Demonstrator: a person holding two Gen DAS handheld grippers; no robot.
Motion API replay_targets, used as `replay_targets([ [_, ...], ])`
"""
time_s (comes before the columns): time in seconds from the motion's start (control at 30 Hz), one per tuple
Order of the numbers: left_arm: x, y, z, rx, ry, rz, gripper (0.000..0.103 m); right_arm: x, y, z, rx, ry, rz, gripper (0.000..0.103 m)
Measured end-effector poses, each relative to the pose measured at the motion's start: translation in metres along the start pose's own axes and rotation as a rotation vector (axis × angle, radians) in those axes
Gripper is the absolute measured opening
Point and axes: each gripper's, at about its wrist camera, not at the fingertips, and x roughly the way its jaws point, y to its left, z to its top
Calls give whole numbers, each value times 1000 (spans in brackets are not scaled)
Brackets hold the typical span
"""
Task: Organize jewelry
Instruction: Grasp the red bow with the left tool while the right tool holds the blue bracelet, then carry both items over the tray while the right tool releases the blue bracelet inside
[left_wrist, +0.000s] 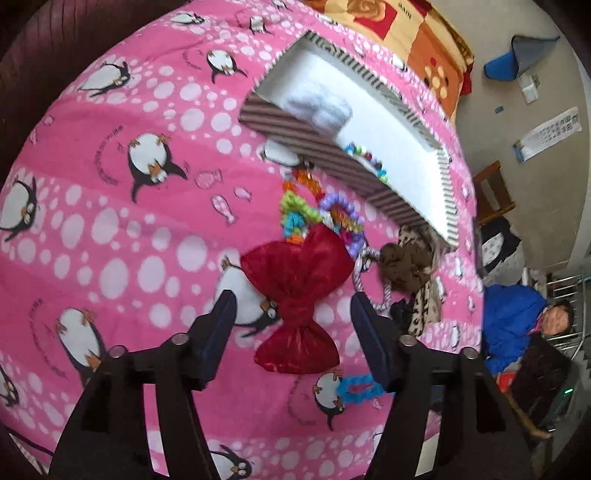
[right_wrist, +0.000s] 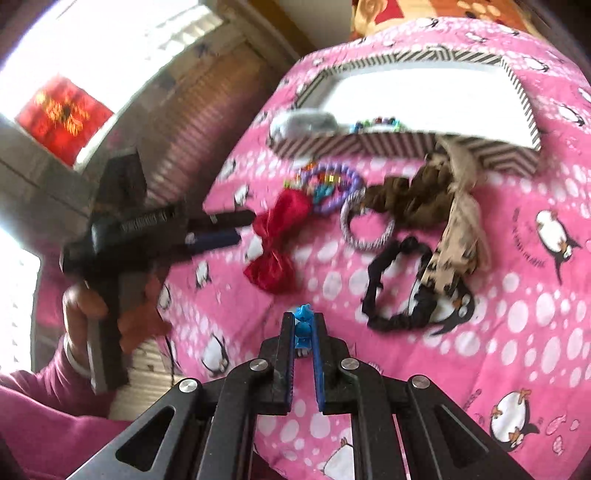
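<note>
Two pieces, a grey fluffy scrunchie (left_wrist: 319, 107) and a multicoloured bead bracelet (left_wrist: 365, 158), lie in the zigzag-striped white-lined box (left_wrist: 295, 136), while the right gripper (right_wrist: 303, 328) is clamped on a blue frilly hair tie (right_wrist: 303, 325), the left gripper (left_wrist: 291, 306) hangs spread above the red satin bow (left_wrist: 295, 291), and a heap of hair ties waits on the pink penguin blanket (left_wrist: 129, 240) beside the box's near wall.

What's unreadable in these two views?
- Blue spiral hair tie: right wrist view, the shut right gripper hides most of it.
- Striped cardboard box: left wrist view, its near wall hides part of the beaded bracelet.
- Left gripper: right wrist view, motion blur; open in its own view.
</note>
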Motion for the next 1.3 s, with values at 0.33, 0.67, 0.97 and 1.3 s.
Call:
replay_targets([
  [0.33, 34, -32, -9, 152, -22, 237, 17, -24, 7, 25, -3, -75, -8, 8],
  [0.67, -7, -47, -1, 208, -102, 221, 14, -36, 8, 49, -16, -126, -16, 8],
  [0.97, -27, -61, 30, 247, -174, 244, 14, -45, 13, 85, -48, -177, -58, 8],
  [1.3, -27, -70, 80, 248, -203, 228, 14, -48, -1, 131, -39, -220, -111, 8],
])
